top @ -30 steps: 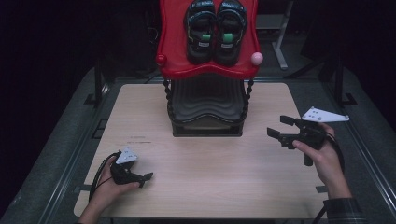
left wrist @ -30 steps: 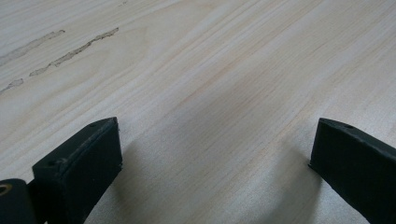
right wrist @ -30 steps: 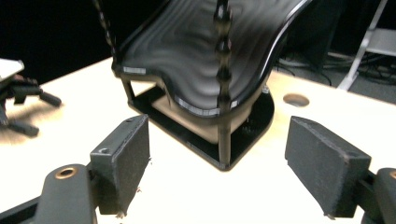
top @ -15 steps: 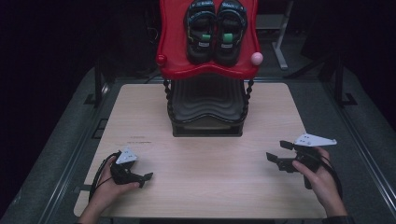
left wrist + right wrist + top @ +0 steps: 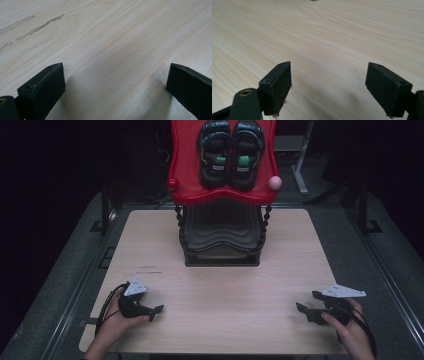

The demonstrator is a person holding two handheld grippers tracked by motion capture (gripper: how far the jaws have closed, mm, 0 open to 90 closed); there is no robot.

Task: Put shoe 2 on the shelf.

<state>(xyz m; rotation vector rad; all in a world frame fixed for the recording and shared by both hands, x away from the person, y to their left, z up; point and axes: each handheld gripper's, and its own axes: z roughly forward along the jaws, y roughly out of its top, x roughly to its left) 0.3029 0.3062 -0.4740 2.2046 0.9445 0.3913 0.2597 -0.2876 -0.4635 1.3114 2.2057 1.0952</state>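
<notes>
A person's two hands rest at the near edge of a pale wooden desk [image 5: 220, 290], each holding a black two-jaw gripper low over the bare wood. Seen from the high view, the left gripper [image 5: 152, 310] sits in the left hand [image 5: 114, 325] with its cable looped behind it and its grey plate on top, jaws aimed across the desk toward the right gripper [image 5: 306, 306], which lies in the right hand [image 5: 350, 332] and points back the other way; the two are well apart. Far ahead of both grippers, at the back of the desk, stands a black ribbed stand [image 5: 221, 232] carrying a red tray [image 5: 187, 180], on which a pair of dark sandals [image 5: 231, 152] lies side by side, with a pink ball [image 5: 275, 182] at the tray's corner. The gripper views add what the high view leaves too small to judge: in the left gripper view the jaws of the left gripper [image 5: 115, 82] stand wide apart with nothing but wood grain between them, and a few dark scuff marks [image 5: 32, 27] streak the desk ahead and to one side. The right gripper view shows the right gripper [image 5: 328, 85] likewise spread wide and empty, its jaw tips close above the surface, with bits of pale fluff clinging to one pad.
</notes>
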